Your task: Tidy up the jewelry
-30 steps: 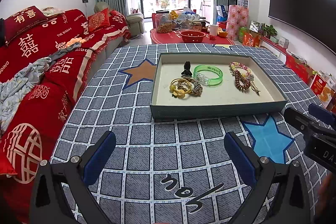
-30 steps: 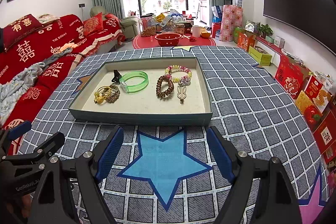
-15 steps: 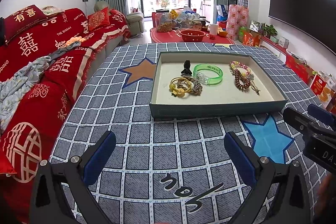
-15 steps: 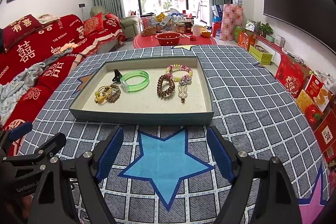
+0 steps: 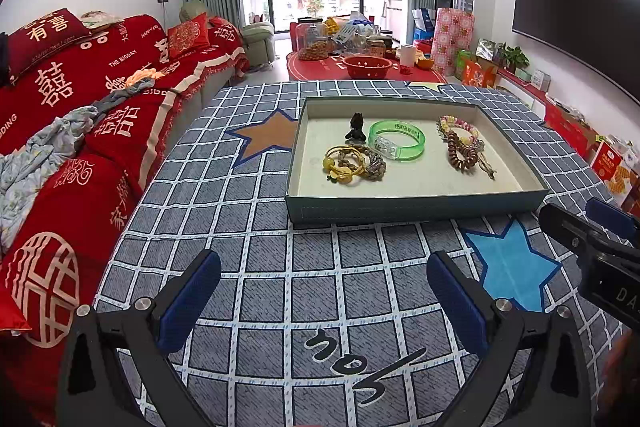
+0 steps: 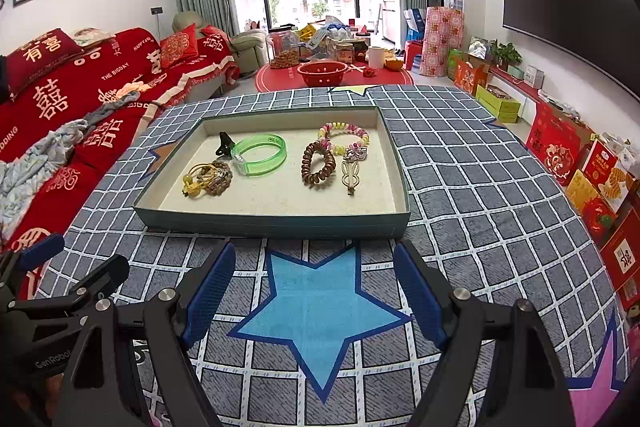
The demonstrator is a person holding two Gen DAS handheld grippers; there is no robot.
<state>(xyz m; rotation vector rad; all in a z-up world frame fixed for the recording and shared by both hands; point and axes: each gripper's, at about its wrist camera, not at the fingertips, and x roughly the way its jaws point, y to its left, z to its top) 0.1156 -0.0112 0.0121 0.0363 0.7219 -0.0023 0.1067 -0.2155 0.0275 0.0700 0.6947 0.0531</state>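
Note:
A shallow teal tray with a beige floor sits on the checked table. It holds a black hair clip, a green bangle, yellow and beaded bracelets, a brown coil hair tie, a pastel bead bracelet and a rabbit hair clip. My left gripper is open and empty, short of the tray's near wall. My right gripper is open and empty over a blue star, also before the tray.
A red sofa with a grey cloth runs along the table's left side. A low red table with jars and a red bowl stands beyond the far edge. Boxes line the right wall under a television.
Both views have crept slightly closer to the tray. Both grippers stay open and empty, and the jewelry has not moved.

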